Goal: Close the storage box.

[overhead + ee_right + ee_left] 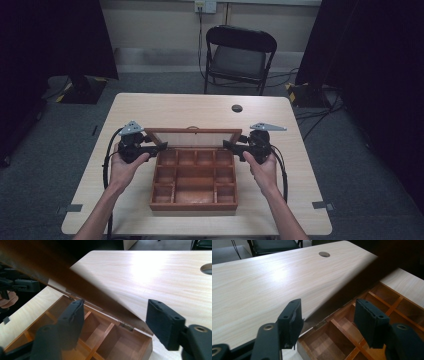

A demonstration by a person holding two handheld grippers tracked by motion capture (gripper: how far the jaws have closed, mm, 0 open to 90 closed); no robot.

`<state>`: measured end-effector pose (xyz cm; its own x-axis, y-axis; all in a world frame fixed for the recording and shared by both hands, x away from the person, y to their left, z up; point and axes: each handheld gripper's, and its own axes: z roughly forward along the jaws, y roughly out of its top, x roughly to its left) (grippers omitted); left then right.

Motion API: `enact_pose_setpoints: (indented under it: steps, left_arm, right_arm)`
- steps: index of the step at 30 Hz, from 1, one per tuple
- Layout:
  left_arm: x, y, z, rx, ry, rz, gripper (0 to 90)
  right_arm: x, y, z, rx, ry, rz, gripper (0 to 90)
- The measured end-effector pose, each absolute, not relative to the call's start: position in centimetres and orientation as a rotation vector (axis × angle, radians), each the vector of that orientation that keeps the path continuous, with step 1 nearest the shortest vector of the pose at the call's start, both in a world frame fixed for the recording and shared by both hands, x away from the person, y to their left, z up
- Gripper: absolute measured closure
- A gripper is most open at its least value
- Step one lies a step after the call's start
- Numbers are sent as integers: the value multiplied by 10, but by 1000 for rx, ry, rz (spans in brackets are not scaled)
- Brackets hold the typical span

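Box (194, 180): a wooden box with many compartments, sitting in the middle of my worktop (150, 107), a little toward my side. Every compartment I can see is bare.
Lid (192, 136): hinged along the far edge and raised, standing about upright in the high view. In the gripper views it cuts across as a dark blurred slab, so I cannot tell its exact tilt.
Hinges: small brass hinges join lid and box along the back wall, seen in both gripper views.
Left tool (161, 146): at the lid's left end, near the back corner of the box. In its own view its jaws stand apart with the lid's edge and the hinge line between them, so I read it as released, straddling the lid rather than pinching it.
Right tool (228, 145): mirrored at the lid's right end, jaws also spread with the lid's edge between them and no squeeze on the wood.
Done: the lid is off the box's front rim and swung well up; the inside is exposed.
Left: I judge the lid must either be steadied at this angle or carried on to its resting place, then let go.
Around: a cable hole (237, 108) in the worktop beyond the box, and a folding chair (239, 57) past the far edge.
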<state>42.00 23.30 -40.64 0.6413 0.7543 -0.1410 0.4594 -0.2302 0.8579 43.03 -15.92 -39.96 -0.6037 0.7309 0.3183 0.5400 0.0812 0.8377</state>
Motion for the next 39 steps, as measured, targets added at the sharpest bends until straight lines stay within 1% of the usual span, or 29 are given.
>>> enact_pose_setpoints:
  steps: [2, 6, 14, 15, 16, 25, 35, 37, 39]
  left_arm:
    - [420, 234, -408, 1882, 967, 365, 351]
    - [416, 233, -410, 1887, 961, 359, 357]
    - [409, 233, -407, 1872, 945, 361, 338]
    - [407, 234, -407, 1868, 939, 360, 339]
    - [406, 233, -407, 1856, 945, 353, 360]
    - [396, 231, -405, 1899, 917, 410, 388]
    - [389, 228, -407, 1910, 906, 427, 359]
    - [389, 229, -408, 1901, 916, 405, 321]
    - [388, 230, -409, 1895, 919, 401, 306]
  right_arm:
    - [430, -159, -401, 1296, 2183, 1545, 289]
    - [425, -159, -404, 1284, 2200, 1533, 285]
    - [419, -159, -405, 1281, 2201, 1524, 289]
    - [418, -159, -405, 1281, 2197, 1526, 288]
    - [416, -160, -405, 1286, 2191, 1534, 290]
    - [407, -159, -404, 1264, 2200, 1520, 291]
    - [400, -160, -409, 1263, 2210, 1517, 289]
    - [399, -160, -410, 1260, 2210, 1517, 289]
    - [397, -160, -410, 1266, 2210, 1517, 288]
